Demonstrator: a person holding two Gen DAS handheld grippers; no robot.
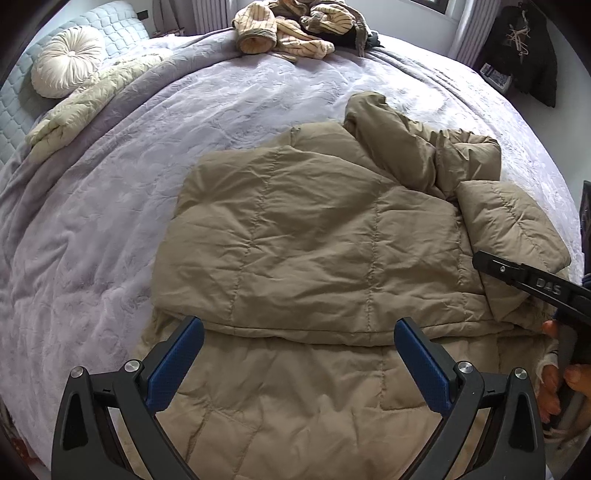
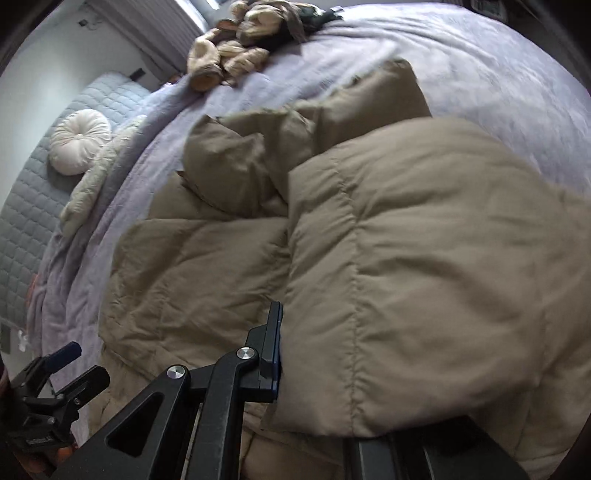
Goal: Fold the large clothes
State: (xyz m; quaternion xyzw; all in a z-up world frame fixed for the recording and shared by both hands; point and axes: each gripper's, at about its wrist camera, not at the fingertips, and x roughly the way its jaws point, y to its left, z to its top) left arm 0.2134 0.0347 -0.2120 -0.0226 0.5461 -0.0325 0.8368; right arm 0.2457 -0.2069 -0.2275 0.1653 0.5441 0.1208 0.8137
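On the bed (image 1: 110,221): a tan coat (image 1: 314,240), partly folded.
My left gripper (image 1: 299,354) hangs spread and empty over its near hem; my right gripper (image 2: 280,350) is clamped on a fold of coat at the right side.

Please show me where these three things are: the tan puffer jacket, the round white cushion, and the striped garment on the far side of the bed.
tan puffer jacket (image 1: 314,229), left wrist view, quilted back panel.
round white cushion (image 1: 68,61), left wrist view, central button.
striped garment (image 1: 258,22), left wrist view, upper fold.
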